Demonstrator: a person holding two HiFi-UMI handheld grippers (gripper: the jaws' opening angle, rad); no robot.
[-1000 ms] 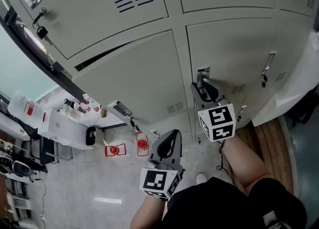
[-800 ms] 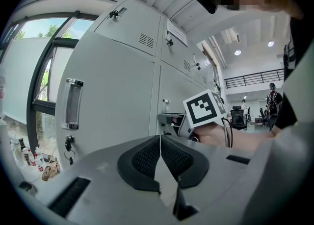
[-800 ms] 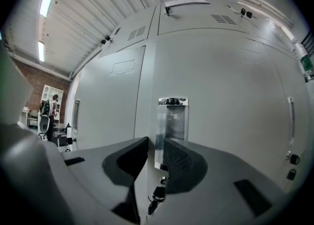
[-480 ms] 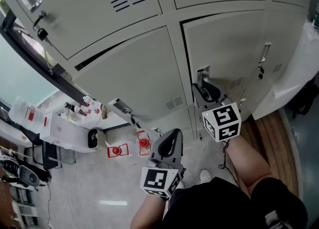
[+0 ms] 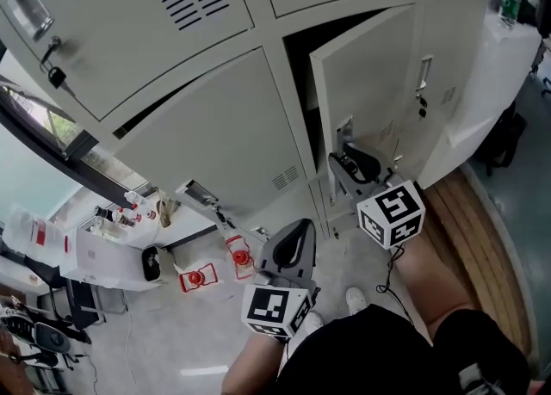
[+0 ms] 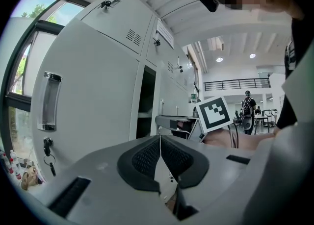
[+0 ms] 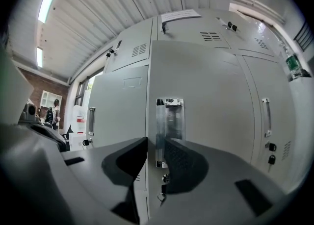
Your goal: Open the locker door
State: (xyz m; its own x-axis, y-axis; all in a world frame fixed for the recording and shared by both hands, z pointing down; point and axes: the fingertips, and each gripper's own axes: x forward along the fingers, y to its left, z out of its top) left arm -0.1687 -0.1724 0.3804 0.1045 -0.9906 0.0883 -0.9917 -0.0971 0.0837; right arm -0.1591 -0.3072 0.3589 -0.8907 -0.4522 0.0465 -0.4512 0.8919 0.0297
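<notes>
The grey locker door (image 5: 370, 75) stands ajar, with a dark gap along its left edge. My right gripper (image 5: 344, 151) holds that door at its chrome recessed handle (image 5: 345, 129). In the right gripper view the two jaws (image 7: 156, 143) straddle the door's free edge beside the handle (image 7: 170, 118), pads against it. They have just been opening slightly with the edge still between them. My left gripper (image 5: 300, 228) hangs lower left, away from the door. It is shut with nothing in it, its pads meeting (image 6: 159, 138).
Closed lockers surround the open one; the neighbouring locker (image 6: 88, 96) has a handle (image 6: 49, 101) with keys hanging below. Red items (image 5: 196, 279) and a white cart (image 5: 112, 251) stand on the floor at left. A wooden strip (image 5: 482, 238) runs at right.
The locker door has swung out from shut to ajar, showing a dark opening. My right gripper has come back with the handle. The left gripper has hardly moved.
</notes>
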